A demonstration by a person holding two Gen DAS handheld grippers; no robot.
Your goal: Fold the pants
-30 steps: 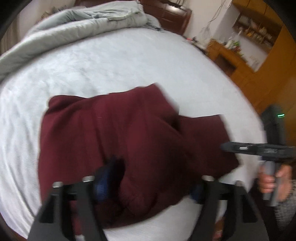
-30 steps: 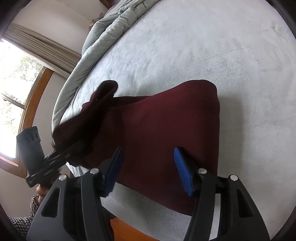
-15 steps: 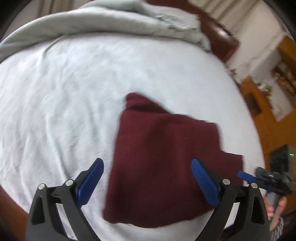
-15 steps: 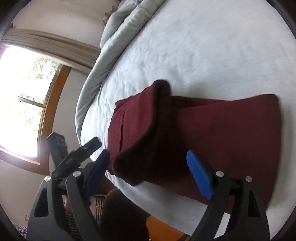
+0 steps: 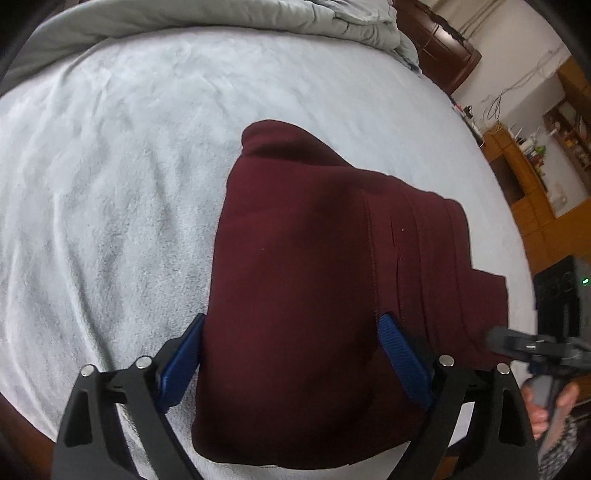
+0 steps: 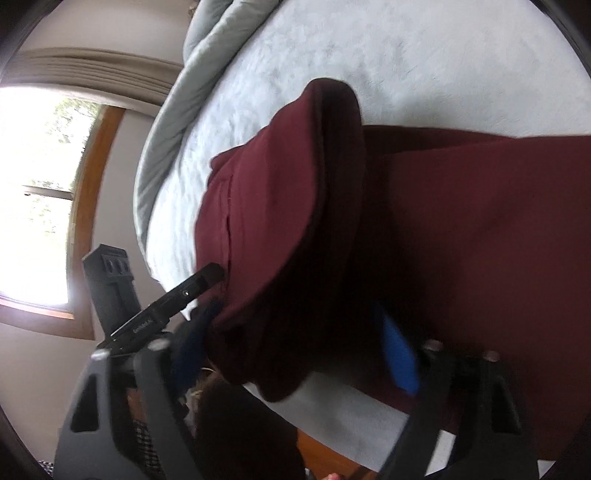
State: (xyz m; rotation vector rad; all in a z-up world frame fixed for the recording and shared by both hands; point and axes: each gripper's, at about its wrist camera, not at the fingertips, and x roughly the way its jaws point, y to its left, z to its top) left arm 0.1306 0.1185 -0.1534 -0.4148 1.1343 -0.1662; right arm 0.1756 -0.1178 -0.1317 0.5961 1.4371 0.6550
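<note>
Dark maroon pants (image 5: 332, 280) lie folded into a thick stack on the pale grey bedsheet (image 5: 110, 184), near the bed's front edge. My left gripper (image 5: 291, 358) is open, its blue-padded fingers (image 5: 402, 362) straddling the near edge of the stack. My right gripper (image 6: 295, 350) is open too, low over the stack's end, with the folded pants (image 6: 424, 229) bulging between and above its blue pads (image 6: 399, 362). The right gripper also shows in the left wrist view (image 5: 535, 343), held in a hand at the right of the pants.
A crumpled grey duvet (image 5: 258, 18) lies along the far side of the bed. A dark wooden headboard (image 5: 443, 48) and orange wooden cabinets (image 5: 535, 206) stand to the right. A bright window (image 6: 40, 184) is at the left of the right wrist view.
The left gripper let go of the pants and opened wide, then moved in low over the folded stack. The right gripper stayed open and moved closer to the stack's end.
</note>
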